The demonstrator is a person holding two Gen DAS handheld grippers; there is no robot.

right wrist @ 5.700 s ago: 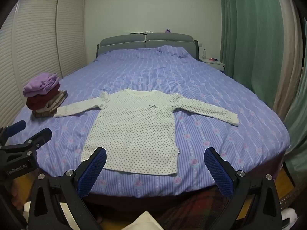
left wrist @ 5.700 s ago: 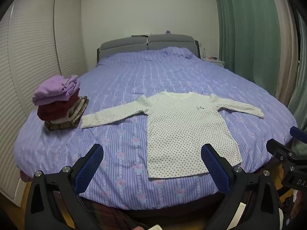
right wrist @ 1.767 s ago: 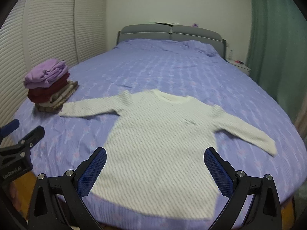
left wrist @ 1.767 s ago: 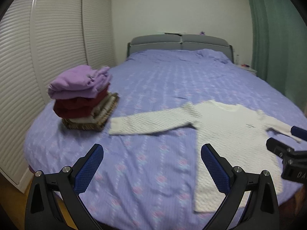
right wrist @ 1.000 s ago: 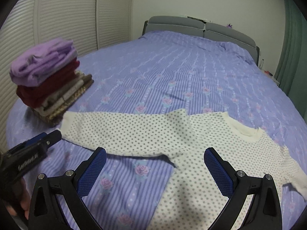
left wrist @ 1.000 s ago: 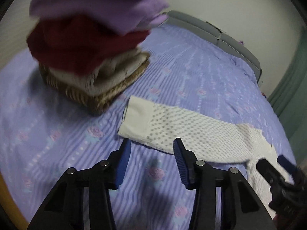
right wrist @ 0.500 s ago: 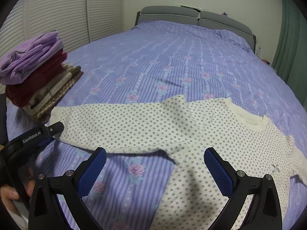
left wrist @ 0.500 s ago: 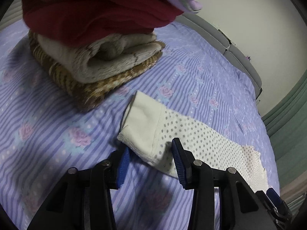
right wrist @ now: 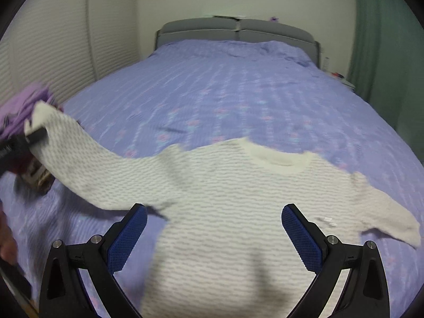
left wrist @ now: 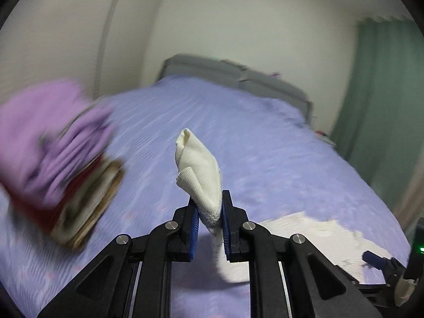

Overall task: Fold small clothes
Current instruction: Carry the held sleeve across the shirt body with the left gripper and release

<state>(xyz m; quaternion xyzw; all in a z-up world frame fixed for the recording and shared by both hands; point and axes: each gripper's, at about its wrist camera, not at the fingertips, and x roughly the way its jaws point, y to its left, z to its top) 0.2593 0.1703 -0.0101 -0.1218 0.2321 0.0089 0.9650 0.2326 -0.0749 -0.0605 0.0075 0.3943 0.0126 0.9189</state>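
Our left gripper (left wrist: 209, 218) is closing, its pads pinching the sleeve cuff (left wrist: 198, 169); the right gripper (right wrist: 213, 238) hangs spread, empty. We should carry the cuff toward three o'clock across the shirt (right wrist: 238, 198), keeping it taut.

I get dim, flat indoor light with a cool cast and no clear source; shadows are soft, one under the lifted sleeve (right wrist: 87, 156) and one across the near part of the shirt (right wrist: 238, 225). My left wrist view is smeared by motion, the stack of folded clothes (left wrist: 55, 159) at left streaked, while the cuff (left wrist: 200, 167) in the left gripper (left wrist: 209, 220) stays sharp. Both views bend at the edges, with black corners, and the right one is mildly soft throughout.
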